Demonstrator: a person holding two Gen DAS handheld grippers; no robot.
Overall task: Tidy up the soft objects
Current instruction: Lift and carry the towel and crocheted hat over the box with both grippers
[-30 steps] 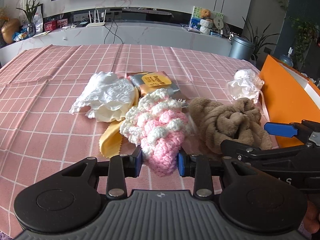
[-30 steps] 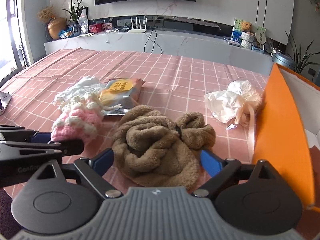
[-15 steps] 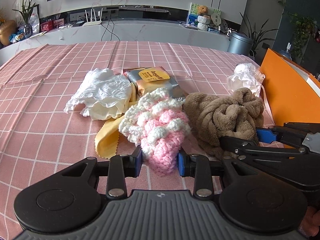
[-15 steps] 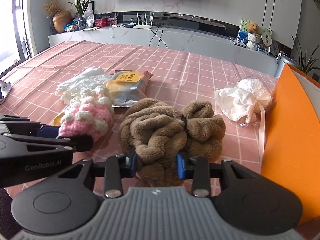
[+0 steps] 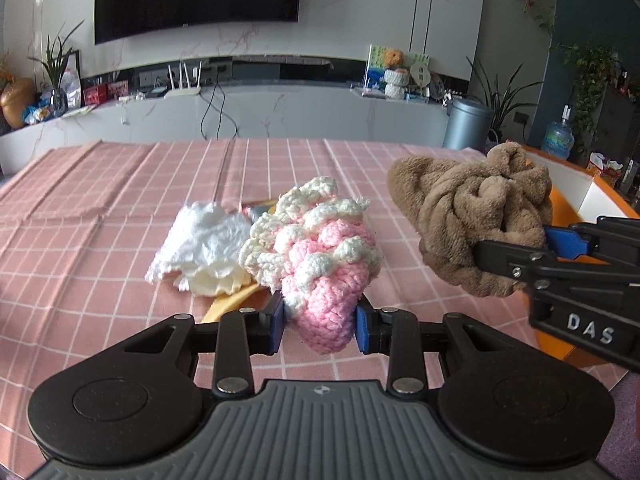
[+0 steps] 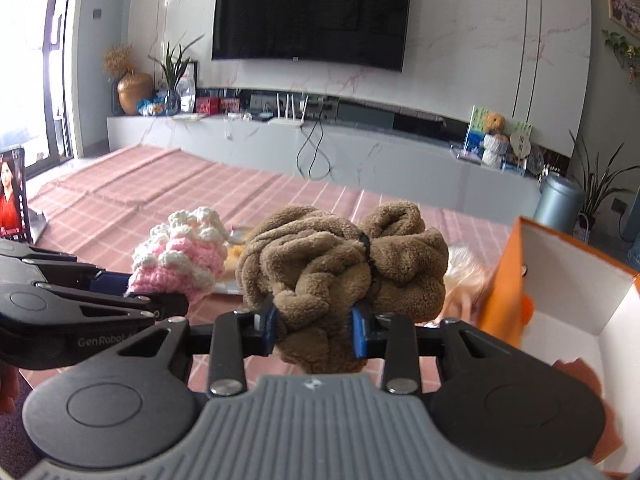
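Pads of the left hand-held gripper (image 5: 319,322) press on the narrow pink end of the pink-and-cream crochet piece (image 5: 316,256), jaws partway closed, so the bulky cream ruffles stand out ahead of the fingers and clear of the pink checked counter (image 5: 100,216). Gripping the thin end probably gives the firmest hold on something this squashy.

To its right, the right hand-held gripper (image 6: 313,330) is clamped about as narrowly on the lower folds of the brown fleece bundle (image 6: 344,264). The bundle bulges above and to both sides of the blue pads (image 6: 269,325), and a dark band cinches it near the middle, which seems to keep it in one lump. In the left wrist view the fleece hangs in the air above the counter, level with the orange box (image 6: 560,280) at the right edge.

The box stands open with a white inside, just right of the fleece, and looks like the place these things are meant to go; the fleece is nearest it and would likely go in first. Both pieces are carried at once, side by side but apart.

Left on the counter, beyond the crochet piece, lie a white frilly cloth (image 5: 200,236), a yellow cloth (image 5: 232,302) partly under it, and a packet mostly hidden. A pale bundle beside the box is blurred.
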